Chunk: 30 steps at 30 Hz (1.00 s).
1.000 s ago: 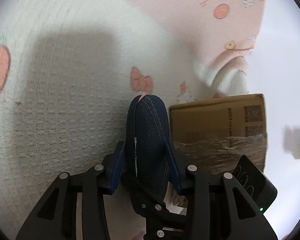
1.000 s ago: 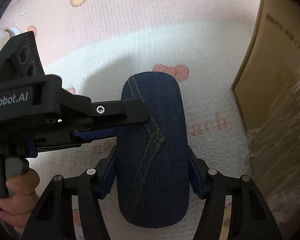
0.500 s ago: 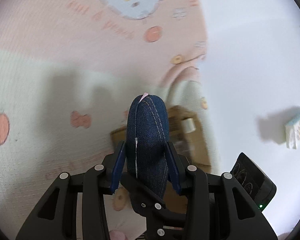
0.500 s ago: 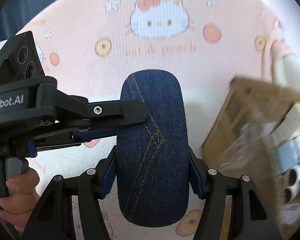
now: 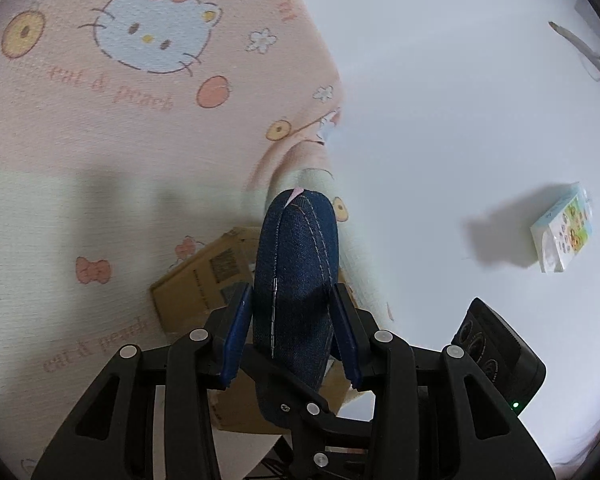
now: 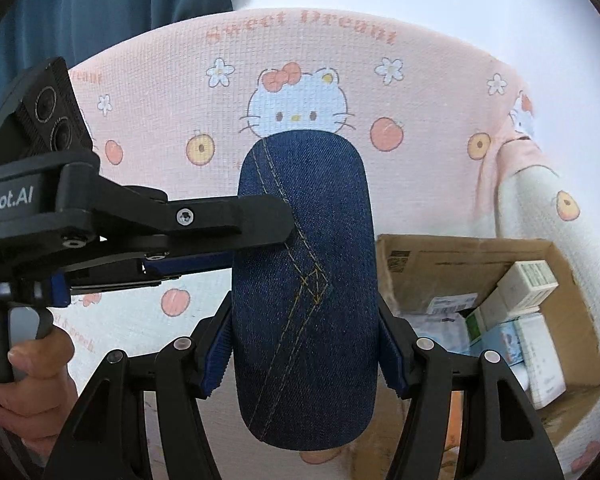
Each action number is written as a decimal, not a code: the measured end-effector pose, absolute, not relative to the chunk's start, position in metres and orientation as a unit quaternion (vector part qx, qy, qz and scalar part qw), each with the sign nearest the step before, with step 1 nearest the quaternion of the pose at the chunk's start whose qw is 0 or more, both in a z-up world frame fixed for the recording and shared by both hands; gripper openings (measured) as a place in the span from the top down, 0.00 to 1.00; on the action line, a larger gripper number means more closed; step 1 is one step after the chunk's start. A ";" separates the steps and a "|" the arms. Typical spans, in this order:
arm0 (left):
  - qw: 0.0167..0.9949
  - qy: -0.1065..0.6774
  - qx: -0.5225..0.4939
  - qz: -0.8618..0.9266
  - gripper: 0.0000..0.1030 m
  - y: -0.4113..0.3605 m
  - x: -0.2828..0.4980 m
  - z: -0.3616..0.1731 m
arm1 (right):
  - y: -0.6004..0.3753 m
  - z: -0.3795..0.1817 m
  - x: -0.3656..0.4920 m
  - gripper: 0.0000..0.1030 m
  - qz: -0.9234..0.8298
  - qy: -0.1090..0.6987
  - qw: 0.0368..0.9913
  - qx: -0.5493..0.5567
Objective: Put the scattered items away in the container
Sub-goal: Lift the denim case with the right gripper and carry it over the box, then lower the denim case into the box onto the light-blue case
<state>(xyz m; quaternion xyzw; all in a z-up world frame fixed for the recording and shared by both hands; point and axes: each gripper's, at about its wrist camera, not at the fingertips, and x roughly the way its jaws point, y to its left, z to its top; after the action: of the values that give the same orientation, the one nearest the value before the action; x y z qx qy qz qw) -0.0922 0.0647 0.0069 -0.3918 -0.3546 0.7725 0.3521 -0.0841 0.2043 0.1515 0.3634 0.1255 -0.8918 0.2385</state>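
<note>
Two grippers clamp one denim case (image 6: 304, 288) between them: the right gripper (image 6: 305, 354) has its blue-padded fingers (image 6: 392, 356) pressed against the case's long sides, and the left gripper (image 5: 292, 336) pinches the same case (image 5: 296, 280) across its narrow faces, reaching in from the left edge of the right wrist view (image 6: 220, 236). A hand (image 6: 32, 384) grips the left gripper's handle. The case is held in the air above a pink cartoon-cat blanket (image 6: 172, 112), beside an open cardboard box (image 6: 436, 264) that sits on the blanket near its right edge. Small cartons (image 6: 528, 280) lie packed inside the box. Beyond the blanket's edge, on the white surface (image 5: 440, 100), rests one small printed packet (image 5: 562, 228), well apart from the box (image 5: 196, 284).
</note>
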 end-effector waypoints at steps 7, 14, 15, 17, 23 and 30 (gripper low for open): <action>0.372 -0.335 -0.412 0.761 0.58 0.100 -0.102 0.004 | 0.236 0.150 -0.095 0.42 -0.887 0.122 0.219 0.389; 0.402 -0.328 -0.439 0.734 0.58 0.153 -0.122 -0.009 | 0.284 0.149 -0.118 0.42 -0.881 0.122 0.188 0.417; 0.405 -0.324 -0.441 0.732 0.58 0.160 -0.124 -0.010 | 0.288 0.148 -0.121 0.42 -0.880 0.120 0.185 0.420; 0.411 -0.311 -0.446 0.731 0.58 0.177 -0.130 -0.012 | 0.300 0.148 -0.128 0.42 -0.877 0.117 0.181 0.429; 0.428 -0.279 -0.452 0.731 0.58 0.213 -0.145 -0.013 | 0.327 0.146 -0.152 0.42 -0.866 0.112 0.186 0.451; 0.418 -0.229 -0.483 0.735 0.58 0.243 -0.158 -0.020 | 0.345 0.121 -0.182 0.42 -0.836 0.104 0.196 0.502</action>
<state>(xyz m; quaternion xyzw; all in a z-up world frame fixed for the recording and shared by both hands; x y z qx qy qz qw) -0.1579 0.2426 -0.0197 -0.4831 -0.2289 0.7348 0.4175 -0.1822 0.3455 0.1215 0.5017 0.1043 -0.8361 0.1956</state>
